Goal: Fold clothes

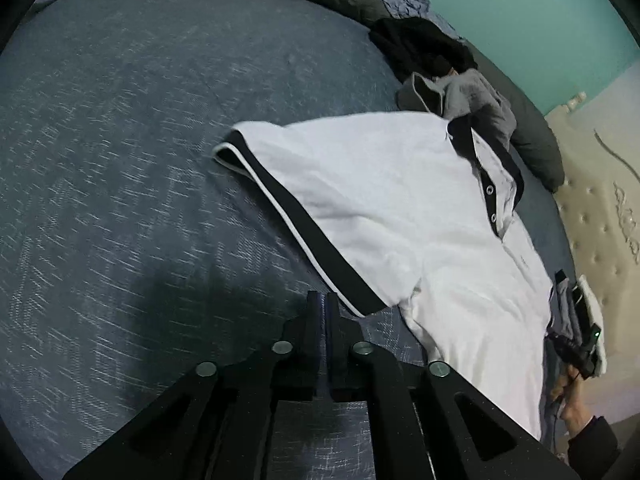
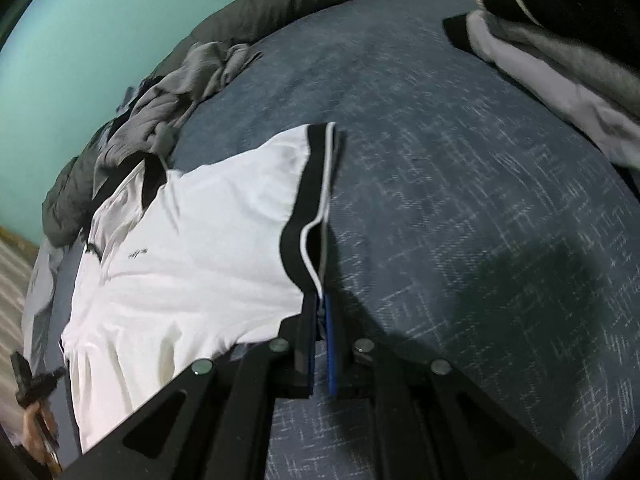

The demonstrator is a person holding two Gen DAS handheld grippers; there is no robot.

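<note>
Left wrist view: your left gripper [image 1: 323,300] hangs over the blue bedspread [image 1: 120,160], its jaws clenched with only a thin slit between them and nothing in it. Just beyond its tips, to the right, lies the white polo shirt [image 1: 384,200], spread on the bedspread. Only this view shows the shirt's button placket [image 1: 490,196] and dark collar, which point toward the far right, to the grey garment [image 1: 472,100] and the black garment [image 1: 420,44] lying past the collar. The shirt's long axis runs from that collar down toward the lower right of the frame. Its black-trimmed sleeve [image 1: 296,208] reaches out to the left of the body. Beside the shirt's lower right edge a hand [image 1: 572,396] holds the other tool; beyond it is a quilted beige surface [image 1: 600,208].

Right wrist view: your right gripper [image 2: 320,304] is grasping the sleeve hem [image 2: 312,240], its black band with white piping, cloth showing between the blue pads [image 2: 330,340]. From here the shirt [image 2: 192,256] lies left of the gripper, collar toward the upper left. Only this view shows the small chest logo [image 2: 137,255] and, well to the right of the shirt, a stack of clothes [image 2: 560,60]. At the shirt's lower left, a hand [image 2: 38,436] grips the other tool.
</note>
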